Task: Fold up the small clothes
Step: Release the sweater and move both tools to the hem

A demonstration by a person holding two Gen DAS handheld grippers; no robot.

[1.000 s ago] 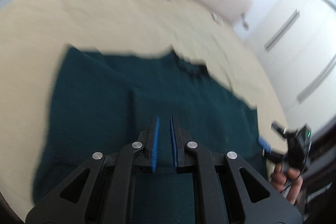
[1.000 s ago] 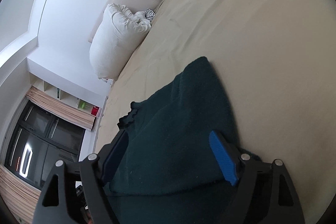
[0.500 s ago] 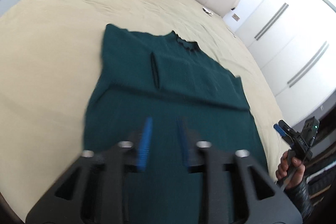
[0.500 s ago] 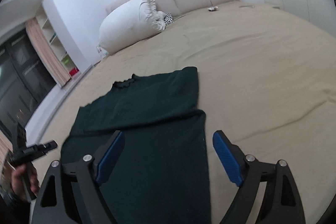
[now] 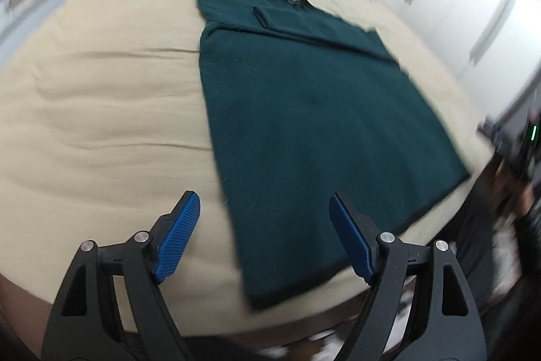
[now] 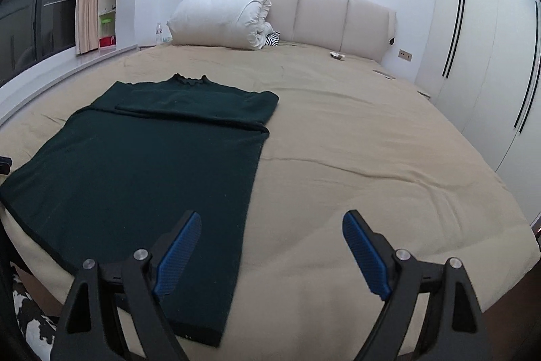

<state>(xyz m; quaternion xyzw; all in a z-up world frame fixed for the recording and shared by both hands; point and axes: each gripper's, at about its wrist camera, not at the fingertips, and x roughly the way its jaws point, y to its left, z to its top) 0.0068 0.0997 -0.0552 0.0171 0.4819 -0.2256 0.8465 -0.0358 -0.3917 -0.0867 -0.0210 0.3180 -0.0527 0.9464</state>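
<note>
A dark green sweater lies flat on the beige bed, collar toward the headboard, both sleeves folded across the chest. Its hem reaches the near edge of the bed. My left gripper hovers above the sweater's near left hem corner; its jaws are opening, with nothing between them. My right gripper stands open and empty above the sweater's near right edge. In the left wrist view, a blurred hand with the other gripper shows at the far right.
A white rolled duvet and a striped item lie by the padded headboard. Small objects rest on the far right of the bed. White wardrobes line the right wall; a window ledge runs on the left.
Both grippers have pulled back from the sweater toward the near bed edge. The left jaws went from shut to wide apart. The right view has rolled upright, and the sleeves now lie folded across the chest.
</note>
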